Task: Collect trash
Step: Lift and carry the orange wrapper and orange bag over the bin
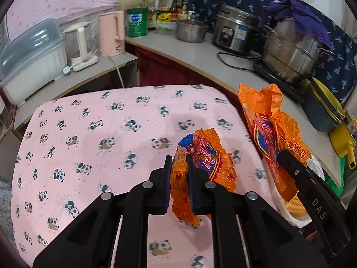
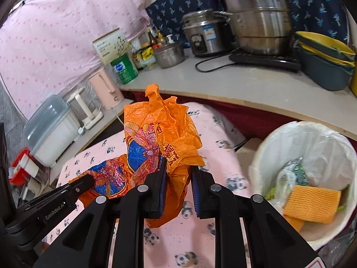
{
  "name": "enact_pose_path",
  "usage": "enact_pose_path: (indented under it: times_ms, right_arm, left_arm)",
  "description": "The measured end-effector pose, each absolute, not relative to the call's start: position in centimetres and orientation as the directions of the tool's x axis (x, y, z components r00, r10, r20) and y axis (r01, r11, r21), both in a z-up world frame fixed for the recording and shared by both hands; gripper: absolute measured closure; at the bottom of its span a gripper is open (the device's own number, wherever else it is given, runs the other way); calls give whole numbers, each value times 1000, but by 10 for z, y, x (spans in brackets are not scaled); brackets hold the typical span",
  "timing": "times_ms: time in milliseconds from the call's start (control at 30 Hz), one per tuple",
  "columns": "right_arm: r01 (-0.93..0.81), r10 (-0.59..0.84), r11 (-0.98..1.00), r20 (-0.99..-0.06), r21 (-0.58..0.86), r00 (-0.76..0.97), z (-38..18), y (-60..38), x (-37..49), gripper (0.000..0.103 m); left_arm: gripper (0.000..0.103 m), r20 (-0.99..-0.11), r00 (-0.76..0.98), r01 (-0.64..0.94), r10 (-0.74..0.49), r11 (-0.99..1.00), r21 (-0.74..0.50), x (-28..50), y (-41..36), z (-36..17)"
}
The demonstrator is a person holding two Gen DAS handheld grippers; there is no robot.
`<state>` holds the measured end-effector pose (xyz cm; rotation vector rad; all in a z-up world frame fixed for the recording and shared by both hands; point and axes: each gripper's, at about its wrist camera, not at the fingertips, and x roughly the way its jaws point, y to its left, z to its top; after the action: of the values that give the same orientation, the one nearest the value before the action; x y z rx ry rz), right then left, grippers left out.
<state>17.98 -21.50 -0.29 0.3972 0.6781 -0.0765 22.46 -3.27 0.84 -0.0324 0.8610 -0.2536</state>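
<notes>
A: Orange plastic bag, first piece [image 1: 202, 156]: crumpled, printed blue and red, pinched between the pads of the left hand-held gripper [image 1: 179, 169]; jaws narrow, closed on the film. Hanging clear above the panda-print cloth [image 1: 93, 134] covering the desk.

B: Second orange bag [image 2: 160, 134]: likewise crumpled, clamped in the right hand-held gripper [image 2: 178, 174]; jaws narrow, film bunched between them, upper part standing free above the fingers. Also seen to the right in the left wrist view.

A: Relation of the two: close side by side, left piece just left of the right one in the right wrist view. Whether touching, cannot tell.

B: Step in hand, by judgement: carrying; both pieces lifted off the cloth, not yet dropped.

A: Destination: white-lined bin [image 2: 267, 138] beside the desk, to the right of the right hand-held gripper. Already holding an orange mesh sleeve [image 2: 312, 203] and some clear and green wrapping.

B: Next move, by judgement: swing right over the bin mouth, then open the jaws. Light film likely to cling to a pad or drift, so release low inside the rim.

A: Surroundings: counter [image 2: 245, 84] behind, with rice cooker [image 2: 205, 38], steel steamer pot [image 2: 258, 20], pink kettle [image 1: 112, 33]. Well apart from the path.
</notes>
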Motion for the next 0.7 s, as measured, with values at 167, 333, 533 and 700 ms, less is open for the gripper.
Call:
enact_pose_path:
  times_ms: [167, 333, 533, 700]
  right_arm:
    - [236, 18, 909, -597, 344, 802, 12, -247, 144, 85]
    - [287, -30, 890, -582, 355, 813, 18, -281, 111, 85]
    - [356, -91, 861, -578, 364, 811, 18, -320, 79, 85]
    - [412, -134, 829, -581, 378, 802, 9, -354, 54, 85]
  left_arm:
    - [91, -726, 635, 262, -264, 958, -119, 201, -61, 27]
    - [91, -706, 644, 320, -295, 942, -102, 180, -94, 43]
    - [91, -703, 627, 386, -337, 917, -95, 163, -136, 49]
    - [90, -708, 606, 437, -363, 896, -84, 152, -171, 46]
